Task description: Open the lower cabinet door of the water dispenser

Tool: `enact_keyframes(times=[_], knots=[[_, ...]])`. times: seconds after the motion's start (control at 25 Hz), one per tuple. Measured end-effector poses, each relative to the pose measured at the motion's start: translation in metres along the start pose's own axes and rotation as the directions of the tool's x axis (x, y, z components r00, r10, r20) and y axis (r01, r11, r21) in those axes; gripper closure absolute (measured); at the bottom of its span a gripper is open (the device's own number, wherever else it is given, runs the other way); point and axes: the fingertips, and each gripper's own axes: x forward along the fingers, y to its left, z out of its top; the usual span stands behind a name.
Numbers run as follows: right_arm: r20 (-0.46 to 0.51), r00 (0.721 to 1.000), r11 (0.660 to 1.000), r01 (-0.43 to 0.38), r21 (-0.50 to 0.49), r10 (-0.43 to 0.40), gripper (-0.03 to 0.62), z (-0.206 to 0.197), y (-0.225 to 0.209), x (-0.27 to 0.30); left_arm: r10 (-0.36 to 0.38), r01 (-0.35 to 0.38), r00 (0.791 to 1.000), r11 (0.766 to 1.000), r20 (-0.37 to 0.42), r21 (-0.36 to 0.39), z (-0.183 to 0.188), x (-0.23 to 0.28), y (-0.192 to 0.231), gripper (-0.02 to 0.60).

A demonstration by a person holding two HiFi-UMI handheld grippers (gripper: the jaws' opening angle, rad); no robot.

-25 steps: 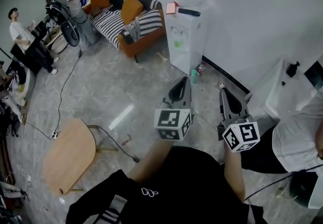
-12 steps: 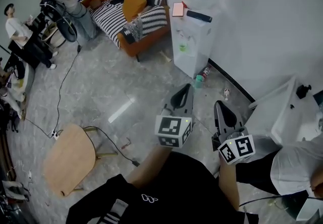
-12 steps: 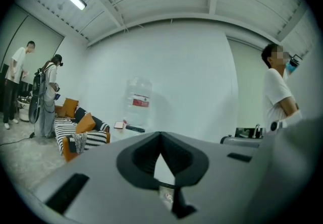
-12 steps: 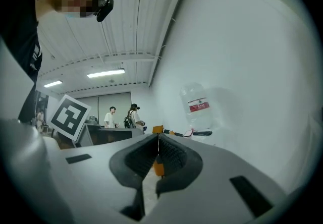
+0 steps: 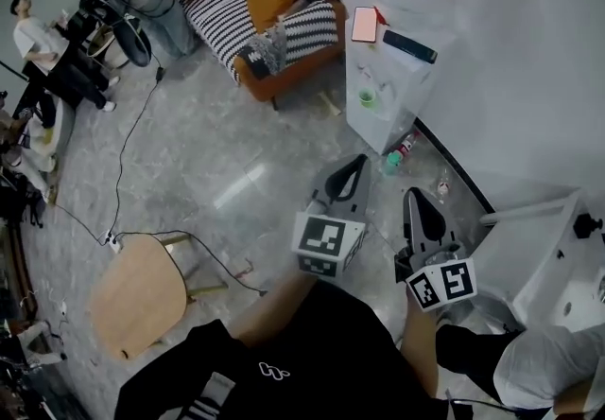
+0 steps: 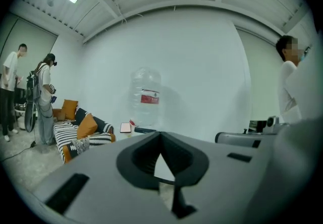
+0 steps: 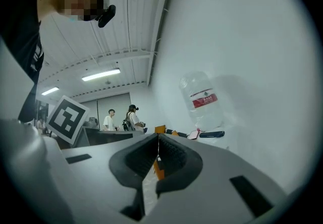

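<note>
left gripper [image 5: 352, 167]: pressed together, empty, short of water dispenser [image 5: 388, 78] | right gripper [image 5: 417, 201]: likewise | lower cabinet door [image 5: 372, 130]: dispenser's front, below green cup [image 5: 367, 98], untouched | versus a second ago: both grippers nearer dispenser

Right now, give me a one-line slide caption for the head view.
Shut and empty, the left gripper and right gripper are held short of the white water dispenser, striped sofa beyond.
</note>
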Motion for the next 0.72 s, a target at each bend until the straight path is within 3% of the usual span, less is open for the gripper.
enact_keyframes(times=[0.44, 0.72], knots=[[-0.039, 0.998, 0.998, -0.044, -0.04, 0.042, 0.583, 0.009, -0.021, 0.126, 0.012, -0.012, 1.0, 1.0, 0.023, -0.028, 0.03, 0.074, 0.088, 0.571], [-0.029, 0.999, 0.995, -0.046, -0.091, 0.044, 0.583, 0.024, -0.025, 0.164, -0.008, 0.01, 0.999, 0.999, 0.044, -0.049, 0.043, 0.1, 0.11, 0.571]])
